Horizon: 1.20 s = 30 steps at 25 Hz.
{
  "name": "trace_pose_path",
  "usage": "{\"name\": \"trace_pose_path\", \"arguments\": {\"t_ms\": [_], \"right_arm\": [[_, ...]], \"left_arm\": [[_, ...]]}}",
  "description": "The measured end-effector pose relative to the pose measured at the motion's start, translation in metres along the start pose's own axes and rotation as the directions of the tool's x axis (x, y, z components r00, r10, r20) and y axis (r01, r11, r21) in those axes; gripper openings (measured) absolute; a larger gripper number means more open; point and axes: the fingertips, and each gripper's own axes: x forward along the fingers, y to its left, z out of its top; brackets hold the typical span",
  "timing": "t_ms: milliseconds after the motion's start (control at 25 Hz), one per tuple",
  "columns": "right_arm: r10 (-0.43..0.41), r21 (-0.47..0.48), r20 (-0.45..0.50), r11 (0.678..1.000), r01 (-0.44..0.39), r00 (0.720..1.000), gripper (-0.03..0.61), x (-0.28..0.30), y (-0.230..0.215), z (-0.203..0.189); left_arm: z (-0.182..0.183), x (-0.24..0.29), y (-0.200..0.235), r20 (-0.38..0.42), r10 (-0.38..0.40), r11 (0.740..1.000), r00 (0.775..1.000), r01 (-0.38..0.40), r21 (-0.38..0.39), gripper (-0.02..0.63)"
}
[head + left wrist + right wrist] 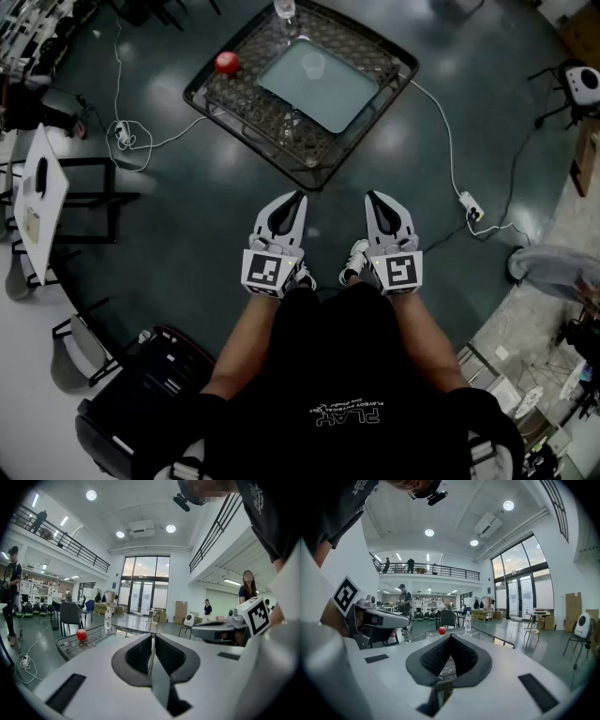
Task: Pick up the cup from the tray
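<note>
"Two claws out in front of that person. What have they got hold of?"

"Nothing. They're held side by side, a gap between them, both pointing toward the table. The left claw [299, 197] has its jaws pressed flat together with nothing in them. The right claw [372, 197] has its tips meeting too, and it's just as empty."

"And the cup?"

"Well ahead of both of them. Going from the left, there's a white desk [42, 187] at the room's left edge. Then a cable [141, 141] loops across the dark floor [206, 216] to the wire table [281, 131]. A red ball [227, 63] sits by the table's left corner and a bottle [285, 9] stands at its far edge. A pale tray [328, 94] lies in the middle. The cup [313, 66] stands upright on the tray, toward the far corner and inside the rim, touching neither the ball nor the bottle."

"Any room to reach it?"

"Plenty, from where I stand. A broad stretch of floor lies between the claws and the table's near corner. The near half of the tray has nothing on it. Over on the right, a second cable [445, 131] runs from the table's right edge down to a power strip [472, 206]. That strip lies on the floor to the right of the right claw."
</note>
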Motion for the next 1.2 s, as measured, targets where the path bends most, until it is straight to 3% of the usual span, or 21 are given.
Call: {"name": "trace_pose_path", "arguments": {"t_ms": [360, 480, 1000, 1200], "right_arm": [[0.027, 0.015, 0.009, 1.0, -0.027, 1.0, 0.009, -0.007, -0.017, -0.01], [0.061, 0.005, 0.051, 0.998, -0.061, 0.997, 0.009, -0.009, -0.015, -0.003], [0.16, -0.053, 0.019, 0.986, -0.159, 0.987, 0.009, -0.024, -0.044, -0.005], [0.181, -0.044, 0.045, 0.983, -0.179, 0.982, 0.009, -0.027, -0.056, 0.001]], "left_arm": [[-0.017, 0.015, -0.025, -0.017, -0.017, 1.0, 1.0, 0.017, -0.008, 0.028], [-0.014, 0.015, -0.03, -0.017, -0.013, 1.0, 1.0, 0.014, 0.011, 0.028], [-0.006, 0.037, -0.058, -0.008, 0.072, 0.997, 0.997, -0.071, 0.036, 0.028], [0.003, 0.046, -0.061, 0.004, 0.099, 0.992, 0.995, -0.099, 0.083, 0.028]]}}
